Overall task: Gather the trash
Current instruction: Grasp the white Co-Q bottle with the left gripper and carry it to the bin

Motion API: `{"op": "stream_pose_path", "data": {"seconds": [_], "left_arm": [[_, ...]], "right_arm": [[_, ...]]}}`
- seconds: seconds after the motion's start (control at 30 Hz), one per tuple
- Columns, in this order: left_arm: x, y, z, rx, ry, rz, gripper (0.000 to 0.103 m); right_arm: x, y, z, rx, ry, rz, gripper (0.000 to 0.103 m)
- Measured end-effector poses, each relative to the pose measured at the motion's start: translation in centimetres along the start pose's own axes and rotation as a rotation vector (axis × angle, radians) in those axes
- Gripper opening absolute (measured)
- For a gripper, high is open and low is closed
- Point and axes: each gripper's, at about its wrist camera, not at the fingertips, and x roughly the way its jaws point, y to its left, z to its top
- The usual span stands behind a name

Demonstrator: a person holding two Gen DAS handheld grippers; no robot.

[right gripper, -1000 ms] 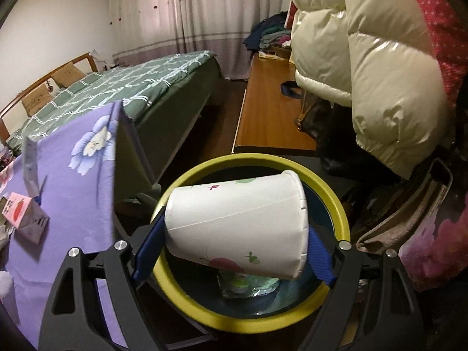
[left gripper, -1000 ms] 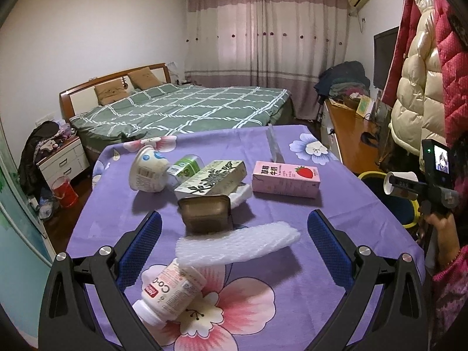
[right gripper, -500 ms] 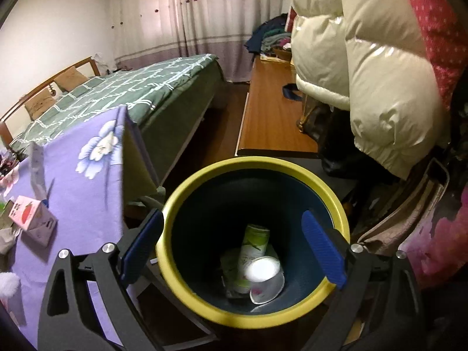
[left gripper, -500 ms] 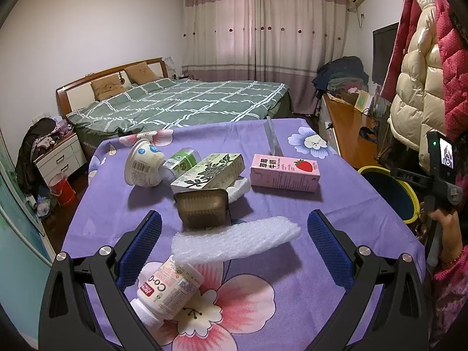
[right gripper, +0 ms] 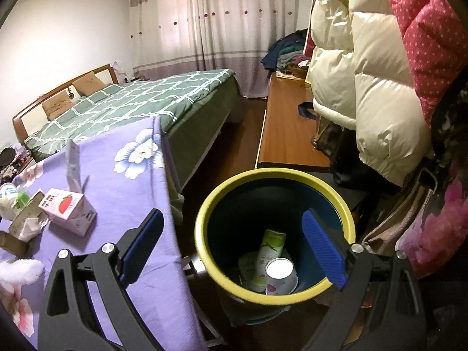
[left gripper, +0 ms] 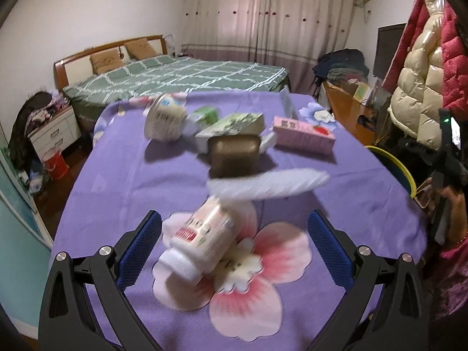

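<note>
Through the left wrist camera we see our left tool (left gripper: 234, 239) spread wide with nothing gripped; a white plastic bottle (left gripper: 201, 241) with a ribbed cap lies on its side between the blue textured pads, touching neither. It rests on a pink flower printed on the purple cloth of the table (left gripper: 117, 175). Just beyond lies a long, soft white foam strip (left gripper: 269, 185), blurred. Behind that we find a brown, rounded-corner tray (left gripper: 235, 156), then a green carton (left gripper: 231, 127), a pink strawberry carton (left gripper: 304, 139) and a tipped white tub (left gripper: 163, 121). Only a slice of the bin's yellow rim shows here, at the table's right edge, beside our other hand.

The right wrist camera gives what the left cannot: the inside of the bin (right gripper: 204, 234). Our right tool (right gripper: 234, 242) hangs over it, jaws wide and empty. The bin is round, dark inside with a glossy yellow rim, standing on the floor just beside the table. At its bottom we see a white paper cup (right gripper: 280, 272) on its side, mouth towards us, touching a green-and-white can (right gripper: 270, 248). Farther off, a puffy cream jacket (right gripper: 365, 87) hangs at right, and a green checked bed (right gripper: 161, 99) fills the back.
</note>
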Motion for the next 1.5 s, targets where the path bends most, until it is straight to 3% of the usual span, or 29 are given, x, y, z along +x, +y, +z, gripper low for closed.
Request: {"op": "stream_pose_path", "data": {"seconds": [0.3, 0.53, 0.73, 1.07, 1.3, 1.5], "left_arm": [[2.8, 1.7, -0.9, -0.001, 0.04, -0.013, 0.094], [5.7, 2.8, -1.1, -0.023, 0.137, -0.03, 0.073], [6.2, 3.2, -1.4, -0.055, 0.156, -0.078, 0.051], [4.5, 1.6, -1.9, -0.014, 0.153, -0.104, 0.051], [2.1, -1.8, -1.8, 0.042, 0.136, -0.181, 0.051], [2.5, -6.3, 0.5, 0.09, 0.104, -0.272, 0.051]], "right_arm": [[-0.9, 1.3, -0.2, -0.028, -0.008, 0.017, 0.091], [-0.5, 1.4, -0.3, -0.029, 0.003, 0.021, 0.091], [-0.4, 1.4, -0.4, -0.028, 0.005, 0.03, 0.091], [-1.1, 1.3, -0.6, -0.027, -0.001, 0.04, 0.091], [-1.7, 1.1, -0.6, -0.029, -0.012, 0.036, 0.091], [-2.6, -0.2, -0.9, -0.031, -0.029, 0.001, 0.091]]}}
